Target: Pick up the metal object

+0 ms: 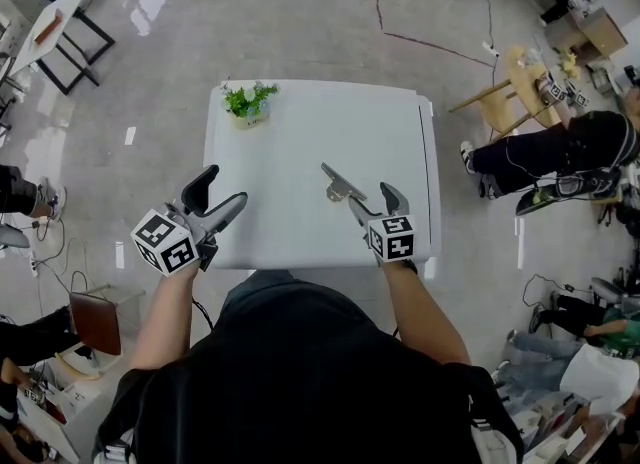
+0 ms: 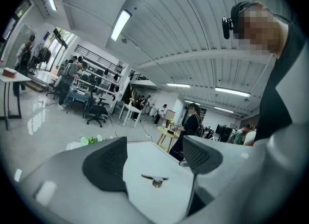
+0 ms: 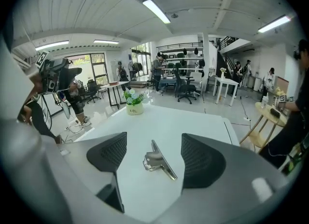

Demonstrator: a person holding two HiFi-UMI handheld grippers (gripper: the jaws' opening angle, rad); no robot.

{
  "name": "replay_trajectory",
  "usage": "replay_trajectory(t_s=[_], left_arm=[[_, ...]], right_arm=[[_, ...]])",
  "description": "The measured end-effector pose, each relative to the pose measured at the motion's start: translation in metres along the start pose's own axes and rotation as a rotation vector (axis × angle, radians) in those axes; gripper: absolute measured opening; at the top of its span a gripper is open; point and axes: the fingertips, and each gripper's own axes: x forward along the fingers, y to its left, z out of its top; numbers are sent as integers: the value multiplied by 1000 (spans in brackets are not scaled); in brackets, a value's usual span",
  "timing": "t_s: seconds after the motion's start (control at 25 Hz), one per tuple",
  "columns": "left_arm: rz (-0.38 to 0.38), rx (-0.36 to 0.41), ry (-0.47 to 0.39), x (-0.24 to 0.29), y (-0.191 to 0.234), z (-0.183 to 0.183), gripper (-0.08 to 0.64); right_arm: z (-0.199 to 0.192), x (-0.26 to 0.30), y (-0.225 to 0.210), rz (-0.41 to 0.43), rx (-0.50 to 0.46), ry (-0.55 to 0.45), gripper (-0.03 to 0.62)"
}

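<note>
Metal object [image 1: 340,188] flat on white surface [image 1: 300,132], right half. Right tongs [image 1: 370,202] just behind it, jaws wide apart, framing it, not gripping. Left tongs [image 1: 220,192] well left of it, open, empty. Potted plant [image 1: 248,104] beyond it, far-left corner.

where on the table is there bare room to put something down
Most of the table is bare: the middle and far right, between the potted plant at the far left corner and the right edge, and the near strip between the left tool and the metal clip. Only the near right is crowded, with the right tool at the clip.
</note>
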Motion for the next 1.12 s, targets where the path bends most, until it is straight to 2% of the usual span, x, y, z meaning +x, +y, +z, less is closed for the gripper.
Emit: replay_trajectory(t_s=[1.12], left_arm=[[-58,-80,101,21,35,-42,343]], right_arm=[[-71,81,11,1,-158,216,341]])
